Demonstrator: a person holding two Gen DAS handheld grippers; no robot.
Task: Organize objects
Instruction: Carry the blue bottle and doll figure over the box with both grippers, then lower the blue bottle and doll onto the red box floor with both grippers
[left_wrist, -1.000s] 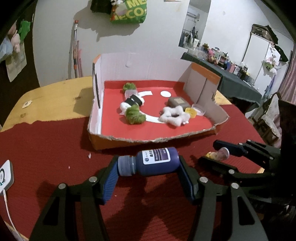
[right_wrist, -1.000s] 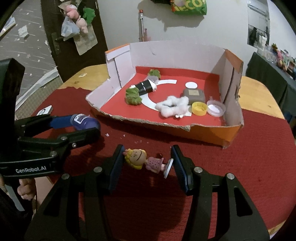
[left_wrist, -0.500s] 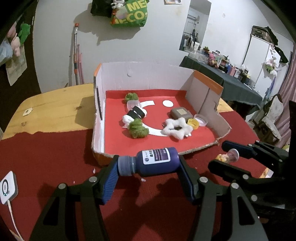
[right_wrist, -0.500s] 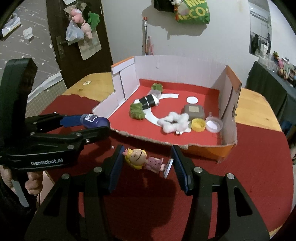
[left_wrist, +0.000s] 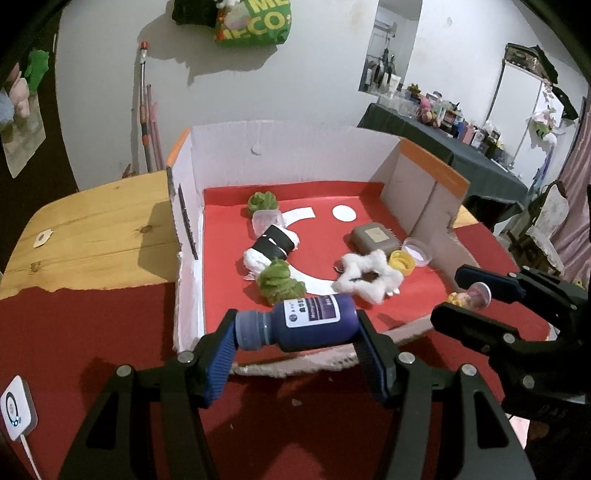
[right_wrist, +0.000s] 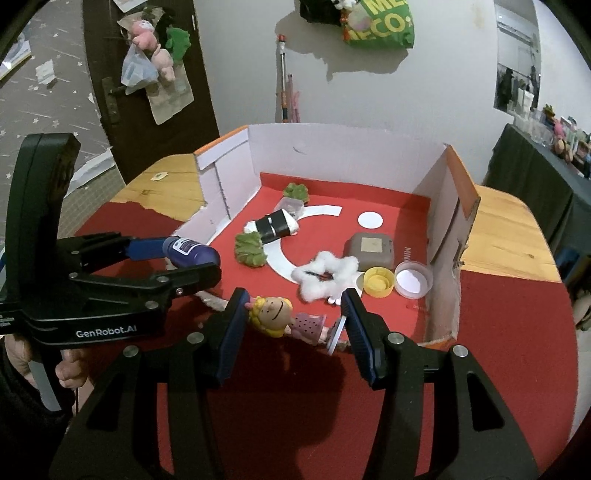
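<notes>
Bottle: we see the dark blue bottle (left_wrist: 314, 325) lying sideways, cap left.
Doll: we see the blonde doll figure (right_wrist: 288, 321) lying sideways, head left.

Navy bottle (left_wrist: 314, 325) with a white label, yellow-haired doll (right_wrist: 286, 319) in dotted pink — red-floored, white-walled box (left_wrist: 288, 158).

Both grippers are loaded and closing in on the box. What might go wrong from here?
1. The blue bottle is pinched end to end in the left gripper; it may roll once released.
2. The doll figure sits slanted in the right gripper and could slip.
3. The box's floor is crowded near the white fluffy ring.
</notes>
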